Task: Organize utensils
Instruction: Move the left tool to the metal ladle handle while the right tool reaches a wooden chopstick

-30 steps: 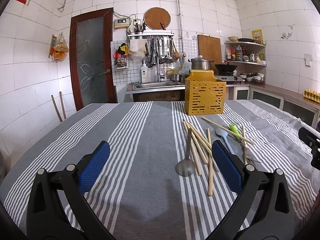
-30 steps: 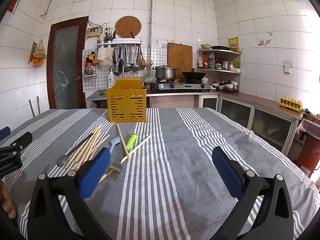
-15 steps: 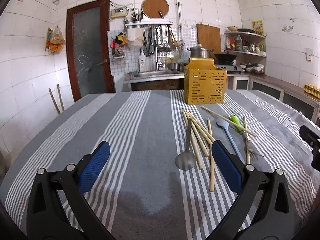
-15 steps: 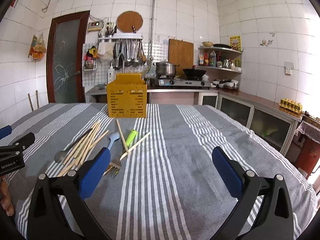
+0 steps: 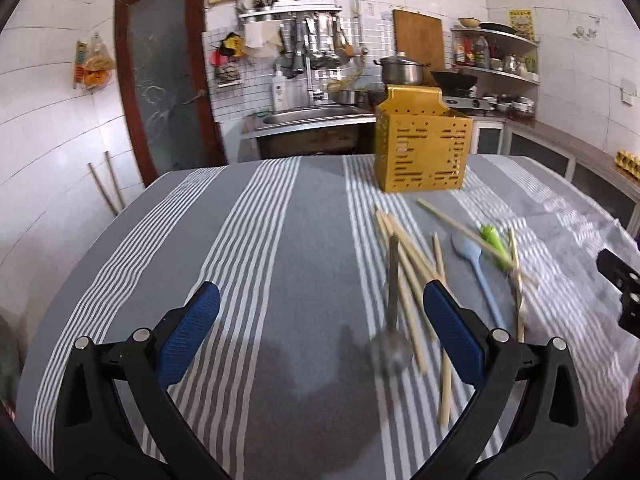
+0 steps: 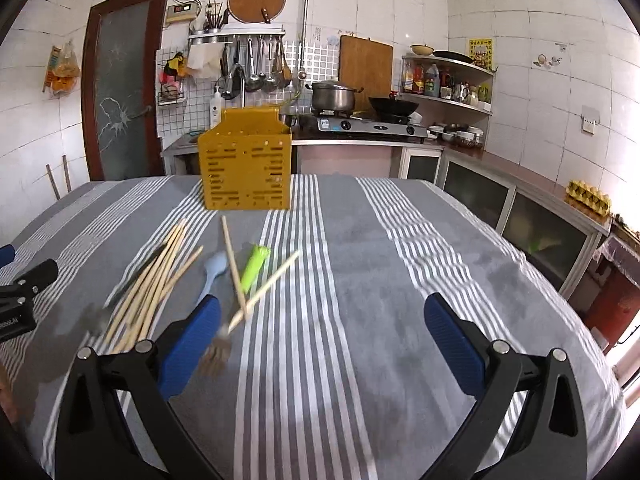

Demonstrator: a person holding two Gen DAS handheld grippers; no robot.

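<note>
Wooden chopsticks (image 5: pixel 404 256), a metal spoon (image 5: pixel 390 344) and a fork (image 6: pixel 216 354) lie loose on our striped worktop (image 6: pixel 360 280) before the empty yellow holder (image 6: pixel 246 168); both released claws, left claw (image 5: pixel 320 336) and right claw (image 6: pixel 322 344), have dipped closer, nothing sorted yet.

Table (image 6: pixel 400 280), covered by a grey cloth with white stripes. Near far edge: yellow slotted caddy (image 6: pixel 246 168), upright. Mid-table, loose: chopsticks (image 6: pixel 154 284) in a heap, metal spoon (image 5: pixel 392 320), blue spoon (image 5: pixel 474 264), green-handled fork (image 6: pixel 254 268).
</note>
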